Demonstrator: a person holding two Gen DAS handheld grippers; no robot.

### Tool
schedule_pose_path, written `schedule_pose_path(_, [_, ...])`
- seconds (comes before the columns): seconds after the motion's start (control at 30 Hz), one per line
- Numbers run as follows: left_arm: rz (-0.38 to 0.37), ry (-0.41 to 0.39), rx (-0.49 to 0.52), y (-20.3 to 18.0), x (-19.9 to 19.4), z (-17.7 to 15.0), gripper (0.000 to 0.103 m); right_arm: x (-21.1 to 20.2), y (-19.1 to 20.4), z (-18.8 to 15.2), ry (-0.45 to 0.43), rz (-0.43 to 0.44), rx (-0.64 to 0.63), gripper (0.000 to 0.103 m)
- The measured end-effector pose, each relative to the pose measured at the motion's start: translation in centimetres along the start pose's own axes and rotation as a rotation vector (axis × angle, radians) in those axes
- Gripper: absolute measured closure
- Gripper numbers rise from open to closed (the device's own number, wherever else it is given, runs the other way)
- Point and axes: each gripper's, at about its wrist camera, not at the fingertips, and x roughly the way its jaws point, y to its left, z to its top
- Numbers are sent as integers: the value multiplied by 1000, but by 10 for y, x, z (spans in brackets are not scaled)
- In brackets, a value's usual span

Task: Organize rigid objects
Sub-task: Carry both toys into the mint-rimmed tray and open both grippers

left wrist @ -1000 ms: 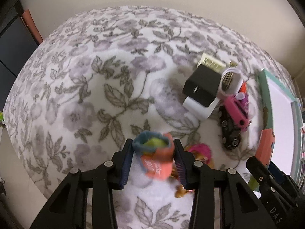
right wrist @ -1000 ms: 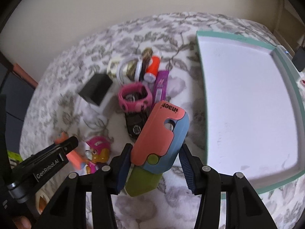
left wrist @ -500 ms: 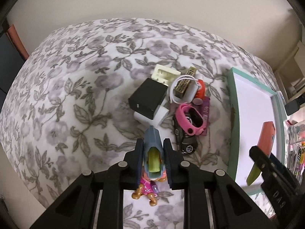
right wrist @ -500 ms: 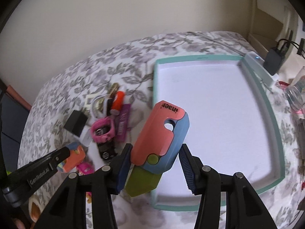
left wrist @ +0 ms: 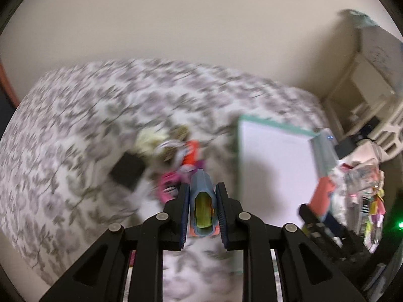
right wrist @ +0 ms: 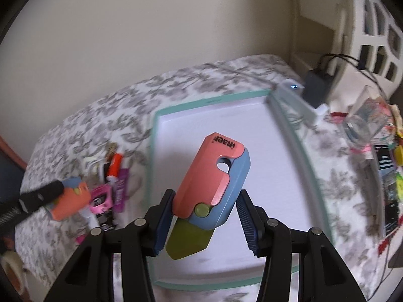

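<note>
My left gripper (left wrist: 202, 193) is shut on a small blue, orange and green toy cutter (left wrist: 202, 202), held in the air over the floral cloth (left wrist: 75, 125). The right wrist view shows this left gripper (right wrist: 41, 196) and its small toy (right wrist: 71, 198) at the left. My right gripper (right wrist: 205, 201) is shut on a larger salmon, blue and green toy cutter (right wrist: 214, 181), tilted above the white floor of the teal-rimmed tray (right wrist: 211, 100). The left wrist view is blurred; the tray (left wrist: 272, 123) lies right of centre.
A pile lies left of the tray: black box (left wrist: 127, 171), pink watch (right wrist: 102, 197), orange tube (right wrist: 115, 163), purple item (right wrist: 122, 191). Right of the tray are a black adapter (right wrist: 316, 85), a clear bag (right wrist: 365, 125) and clutter. A white basket (right wrist: 372, 25) stands behind.
The left jaws closed on the small toy and lifted it off the cloth toward the tray. The right gripper carried the larger toy rightward over the tray.
</note>
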Motion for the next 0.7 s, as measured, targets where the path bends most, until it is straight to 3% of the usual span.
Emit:
schedule_pose_path(0.33, [-64,-42,128,-83,21,-2,81,4,-50,4,2,-88,80,50])
schedule_pose_path(0.7, [-49,47,151,-88,77,-33,81,32,-71,-5,96,-95,115,50])
